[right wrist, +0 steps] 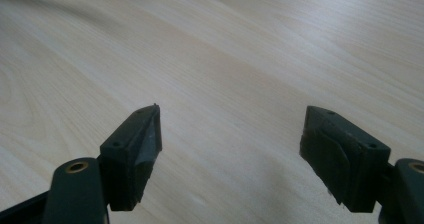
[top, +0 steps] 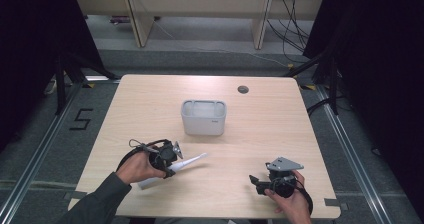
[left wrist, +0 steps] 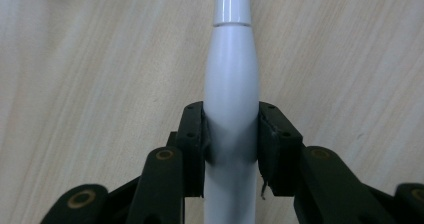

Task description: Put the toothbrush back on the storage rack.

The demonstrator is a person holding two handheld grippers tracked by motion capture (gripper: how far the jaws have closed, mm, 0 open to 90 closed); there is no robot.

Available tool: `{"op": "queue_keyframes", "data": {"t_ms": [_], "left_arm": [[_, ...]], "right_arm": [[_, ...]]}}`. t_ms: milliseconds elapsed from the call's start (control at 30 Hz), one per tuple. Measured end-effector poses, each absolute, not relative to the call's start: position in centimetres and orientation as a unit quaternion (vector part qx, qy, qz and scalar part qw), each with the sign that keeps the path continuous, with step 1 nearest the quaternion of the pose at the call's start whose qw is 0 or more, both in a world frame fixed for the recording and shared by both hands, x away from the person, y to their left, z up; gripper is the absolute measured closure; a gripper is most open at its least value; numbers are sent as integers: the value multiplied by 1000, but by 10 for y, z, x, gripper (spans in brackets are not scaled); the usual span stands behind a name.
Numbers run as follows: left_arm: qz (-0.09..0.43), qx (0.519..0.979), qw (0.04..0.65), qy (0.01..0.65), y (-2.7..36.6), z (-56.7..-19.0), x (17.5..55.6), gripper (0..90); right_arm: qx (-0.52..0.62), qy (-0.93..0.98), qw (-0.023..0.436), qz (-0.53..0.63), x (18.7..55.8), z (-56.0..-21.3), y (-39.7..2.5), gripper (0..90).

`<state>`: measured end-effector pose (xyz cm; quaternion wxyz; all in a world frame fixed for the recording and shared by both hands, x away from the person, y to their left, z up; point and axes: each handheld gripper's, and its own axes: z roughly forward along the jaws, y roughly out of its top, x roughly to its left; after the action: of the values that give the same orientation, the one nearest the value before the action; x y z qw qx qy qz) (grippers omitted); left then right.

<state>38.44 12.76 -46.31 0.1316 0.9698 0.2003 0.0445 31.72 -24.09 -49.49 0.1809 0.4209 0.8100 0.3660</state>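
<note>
Nearest the person, the right gripper (top: 256, 183) rests low over the light wooden table (top: 260, 129) at its near right, held in a hand from behind, jaws spread wide with bare wood between them. At near left, the left gripper (top: 172, 165), gripped by a hand on a dark-sleeved forearm angled inward, is clenched around the slim white tapered plastic wand (left wrist: 231, 84), which lies along the tabletop pointing right. Farther back, mid-table and apart from both, stands a grey rectangular plastic bin (top: 203, 117)

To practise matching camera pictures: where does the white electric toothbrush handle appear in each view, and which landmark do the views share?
High view: white handle lower left of centre, in the left gripper.
Left gripper view: handle upright at centre, clamped between the jaws.
Right gripper view: not in it.
Shared landmark: the light wooden table.
</note>
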Motion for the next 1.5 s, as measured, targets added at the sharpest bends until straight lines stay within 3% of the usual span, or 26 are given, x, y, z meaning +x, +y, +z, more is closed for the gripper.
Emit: {"op": "queue_keyframes", "data": {"t_ms": [467, 700, 1200, 1500], "left_arm": [[92, 949, 226, 199, 143, -426, 385, 665], [139, 899, 334, 245, 155, -408, 397, 665], [166, 829, 439, 305, 166, -397, 413, 664], [180, 782, 502, 322, 151, -387, 417, 665]], "right_arm": [[428, 807, 179, 366, 317, -494, -241, 252], [418, 811, 182, 366, 318, -494, -243, 252], [420, 810, 187, 364, 318, -494, -244, 252], [420, 809, 189, 366, 318, -493, -244, 251]]}}
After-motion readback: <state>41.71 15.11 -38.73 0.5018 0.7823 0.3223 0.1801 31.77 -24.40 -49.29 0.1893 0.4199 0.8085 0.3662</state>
